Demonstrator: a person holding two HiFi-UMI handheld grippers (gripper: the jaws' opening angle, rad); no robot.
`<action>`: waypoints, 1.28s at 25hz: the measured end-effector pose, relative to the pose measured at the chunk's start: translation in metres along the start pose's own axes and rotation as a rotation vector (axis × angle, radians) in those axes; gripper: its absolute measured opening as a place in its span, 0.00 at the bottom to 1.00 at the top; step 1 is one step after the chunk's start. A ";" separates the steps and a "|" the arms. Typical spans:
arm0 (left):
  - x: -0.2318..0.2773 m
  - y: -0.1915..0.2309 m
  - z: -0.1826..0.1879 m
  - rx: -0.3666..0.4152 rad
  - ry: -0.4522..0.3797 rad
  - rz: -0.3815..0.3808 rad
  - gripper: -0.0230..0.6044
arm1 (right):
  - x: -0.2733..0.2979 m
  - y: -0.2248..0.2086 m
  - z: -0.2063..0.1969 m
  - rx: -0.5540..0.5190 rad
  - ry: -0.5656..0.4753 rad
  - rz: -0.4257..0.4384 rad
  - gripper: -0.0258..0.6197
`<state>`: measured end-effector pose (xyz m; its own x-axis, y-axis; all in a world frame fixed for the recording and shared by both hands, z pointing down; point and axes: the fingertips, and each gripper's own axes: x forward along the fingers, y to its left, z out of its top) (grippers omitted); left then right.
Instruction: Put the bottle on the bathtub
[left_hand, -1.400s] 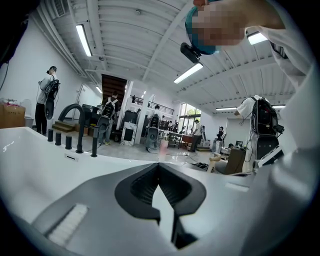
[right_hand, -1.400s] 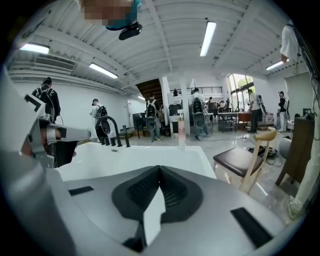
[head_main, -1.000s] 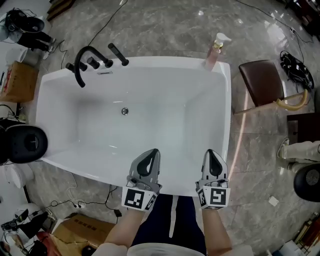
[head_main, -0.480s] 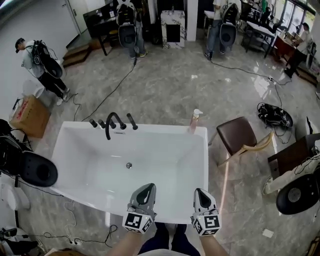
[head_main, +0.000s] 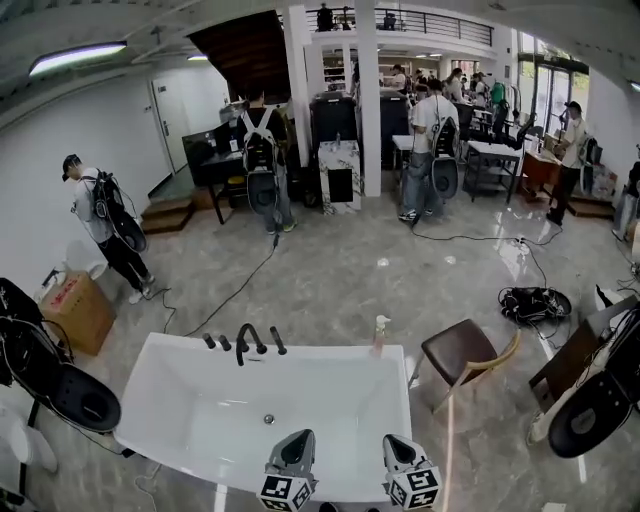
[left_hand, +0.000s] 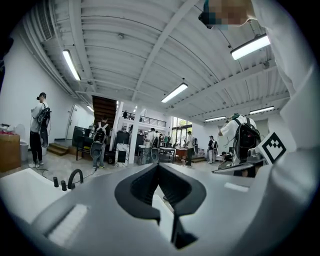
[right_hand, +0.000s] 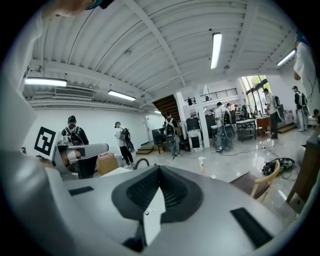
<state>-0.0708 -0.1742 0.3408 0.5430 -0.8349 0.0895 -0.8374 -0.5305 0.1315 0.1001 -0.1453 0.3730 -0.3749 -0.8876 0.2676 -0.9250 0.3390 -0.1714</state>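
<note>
I hold both tools low over the near edge of the tub (head_main: 300, 350), side by side, with their marker cubes toward me. My left hand-held gripper (head_main: 299, 438) has its jaws pressed together with nothing between them; its own view shows the two dark pads meeting at the tip (left_hand: 158, 165). My right hand-held gripper (head_main: 396, 442) is the same, jaws together and empty (right_hand: 159, 168).

The bottle (head_main: 380, 334) stands upright on the tub's rim at the far right corner, so the whole tub lies between it and my tools. It is well apart from both, and nearly straight ahead of the right one (a little to the left of it in the head view). In the right gripper view the bottle (right_hand: 201, 163) shows small beyond the jaw tips and slightly to their right.

The black faucet (head_main: 247, 341) sits on the far edge toward the left corner, also seen past my left tool (left_hand: 74, 177). A brown chair (head_main: 462, 354) stands on the floor just beside the tub's right edge, near the bottle's corner.
</note>
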 end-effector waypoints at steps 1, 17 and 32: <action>-0.005 -0.004 0.006 -0.008 -0.005 0.003 0.05 | -0.006 -0.001 0.006 0.002 -0.012 -0.009 0.05; -0.037 -0.013 0.030 0.041 -0.103 0.023 0.05 | -0.054 0.005 0.038 -0.001 -0.120 -0.031 0.05; -0.033 -0.029 0.032 0.033 -0.089 0.002 0.05 | -0.058 0.007 0.040 -0.006 -0.112 -0.015 0.05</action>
